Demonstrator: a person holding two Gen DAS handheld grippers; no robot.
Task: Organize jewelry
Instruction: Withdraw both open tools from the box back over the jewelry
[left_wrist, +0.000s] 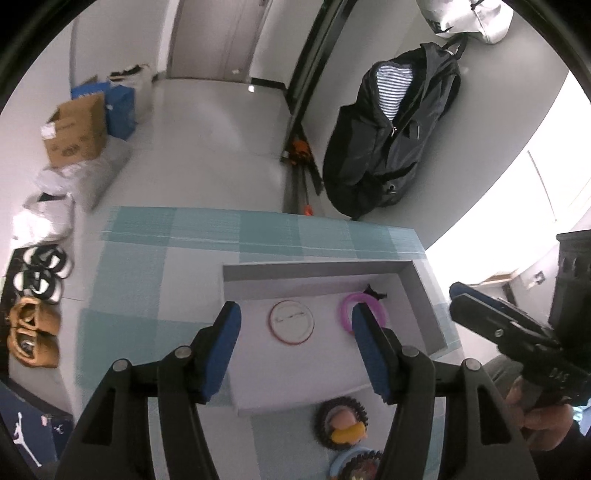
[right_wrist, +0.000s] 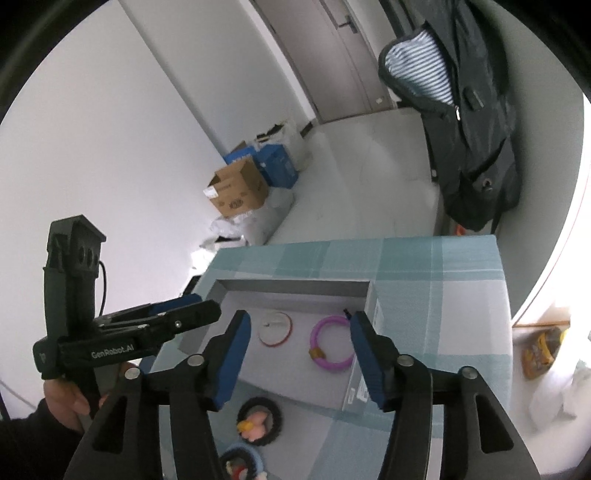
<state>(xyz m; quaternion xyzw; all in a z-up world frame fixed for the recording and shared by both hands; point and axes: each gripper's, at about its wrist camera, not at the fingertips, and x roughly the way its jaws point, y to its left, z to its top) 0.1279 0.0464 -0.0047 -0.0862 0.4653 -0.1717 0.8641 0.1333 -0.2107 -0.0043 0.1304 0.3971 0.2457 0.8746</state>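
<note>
A: Fingers status?

B: I see left gripper (left_wrist: 295, 328) and right gripper (right_wrist: 299, 339) both released, nothing btwn the blue pads.

A: Jewelry?

B: Purple plastic ring bracelet (right_wrist: 331, 346) and round white red-rimmed badge (right_wrist: 274, 328) lie inside shallow grey cardboard tray (right_wrist: 295, 286) on the teal-checked counter (right_wrist: 443, 295). Two black-edged hair ties (right_wrist: 259, 421) outside it, near edge.
</note>
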